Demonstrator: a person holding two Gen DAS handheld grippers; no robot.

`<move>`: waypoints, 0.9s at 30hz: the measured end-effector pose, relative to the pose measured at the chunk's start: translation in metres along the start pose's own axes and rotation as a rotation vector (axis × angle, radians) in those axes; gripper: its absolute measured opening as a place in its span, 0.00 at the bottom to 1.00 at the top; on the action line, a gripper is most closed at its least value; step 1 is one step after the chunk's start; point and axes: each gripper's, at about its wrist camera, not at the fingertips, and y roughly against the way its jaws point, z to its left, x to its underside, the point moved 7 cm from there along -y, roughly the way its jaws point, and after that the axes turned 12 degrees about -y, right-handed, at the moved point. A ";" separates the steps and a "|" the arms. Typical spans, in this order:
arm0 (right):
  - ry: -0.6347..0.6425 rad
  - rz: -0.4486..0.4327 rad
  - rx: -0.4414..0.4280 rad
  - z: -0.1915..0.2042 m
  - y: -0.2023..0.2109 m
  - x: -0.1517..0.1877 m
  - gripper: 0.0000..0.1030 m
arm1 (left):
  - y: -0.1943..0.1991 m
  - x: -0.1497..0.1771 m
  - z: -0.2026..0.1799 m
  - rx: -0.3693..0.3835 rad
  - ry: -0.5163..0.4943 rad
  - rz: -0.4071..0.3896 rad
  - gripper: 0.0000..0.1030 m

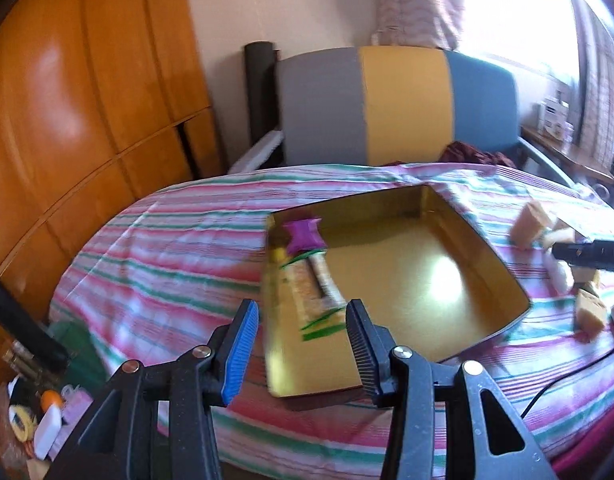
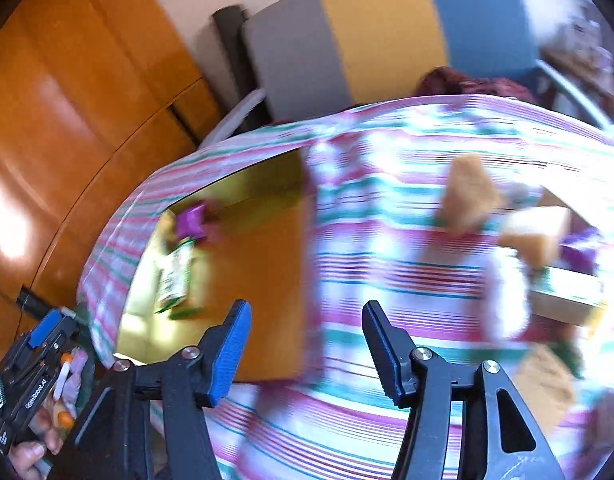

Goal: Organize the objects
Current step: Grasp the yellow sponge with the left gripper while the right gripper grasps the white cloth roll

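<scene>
A shallow gold tin box (image 1: 407, 280) lies open on the striped bedsheet (image 1: 167, 248). Inside at its left end are a purple spool-shaped piece (image 1: 303, 234) and a long yellow-green packet (image 1: 317, 292). My left gripper (image 1: 303, 340) is open and empty, just above the box's near left corner. Tan sponge-like blocks (image 1: 531, 220) lie on the sheet to the right. My right gripper (image 2: 307, 344) is open and empty above the sheet, right of the box (image 2: 259, 272); this view is blurred. Tan blocks (image 2: 471, 192) and a purple piece (image 2: 579, 254) lie ahead of it.
A grey, yellow and blue headboard (image 1: 403, 104) stands behind the bed. An orange wooden wardrobe (image 1: 87, 100) fills the left. Small clutter (image 1: 39, 416) lies on the floor at lower left. A black cable (image 1: 567, 376) runs over the sheet's right side. The right gripper's tip (image 1: 591, 254) shows at the right.
</scene>
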 end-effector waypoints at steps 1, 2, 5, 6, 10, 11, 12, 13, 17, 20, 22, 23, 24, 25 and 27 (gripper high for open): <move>-0.023 -0.016 0.019 -0.014 0.009 -0.004 0.59 | -0.001 -0.003 -0.008 0.021 -0.013 -0.004 0.45; -0.046 -0.033 0.035 -0.028 0.017 -0.007 0.60 | -0.002 -0.007 -0.016 0.042 -0.027 -0.008 0.45; -0.127 -0.100 0.101 -0.076 0.048 -0.019 0.62 | -0.006 -0.019 -0.048 0.119 -0.080 -0.022 0.45; -0.165 -0.129 0.125 -0.095 0.062 -0.022 0.63 | -0.007 -0.023 -0.059 0.148 -0.096 -0.027 0.45; -0.303 -0.225 0.208 -0.159 0.101 -0.030 0.65 | -0.010 -0.035 -0.105 0.264 -0.153 -0.025 0.45; -0.334 -0.244 0.226 -0.173 0.108 -0.030 0.66 | -0.011 -0.038 -0.117 0.302 -0.163 -0.025 0.45; -0.371 -0.263 0.242 -0.189 0.116 -0.029 0.66 | -0.012 -0.042 -0.132 0.342 -0.181 -0.028 0.45; -0.399 -0.275 0.247 -0.201 0.122 -0.028 0.66 | -0.012 -0.044 -0.144 0.368 -0.200 -0.026 0.45; -0.507 -0.295 0.233 -0.236 0.132 -0.019 0.68 | -0.012 -0.050 -0.204 0.519 -0.276 -0.012 0.45; -0.535 -0.344 0.157 -0.235 0.141 -0.019 0.72 | -0.012 -0.051 -0.250 0.640 -0.338 0.006 0.46; -0.524 -0.350 0.127 -0.231 0.140 -0.021 0.73 | -0.012 -0.049 -0.274 0.690 -0.371 0.034 0.50; -0.515 -0.358 0.117 -0.228 0.140 -0.021 0.73 | -0.012 -0.048 -0.284 0.712 -0.374 0.043 0.57; -0.503 -0.368 0.112 -0.224 0.140 -0.022 0.73 | -0.013 -0.046 -0.296 0.741 -0.383 0.058 0.60; -0.495 -0.371 0.109 -0.223 0.140 -0.023 0.74 | -0.014 -0.045 -0.306 0.763 -0.393 0.075 0.63; -0.490 -0.369 0.088 -0.221 0.137 -0.023 0.74 | -0.014 -0.044 -0.322 0.795 -0.404 0.086 0.65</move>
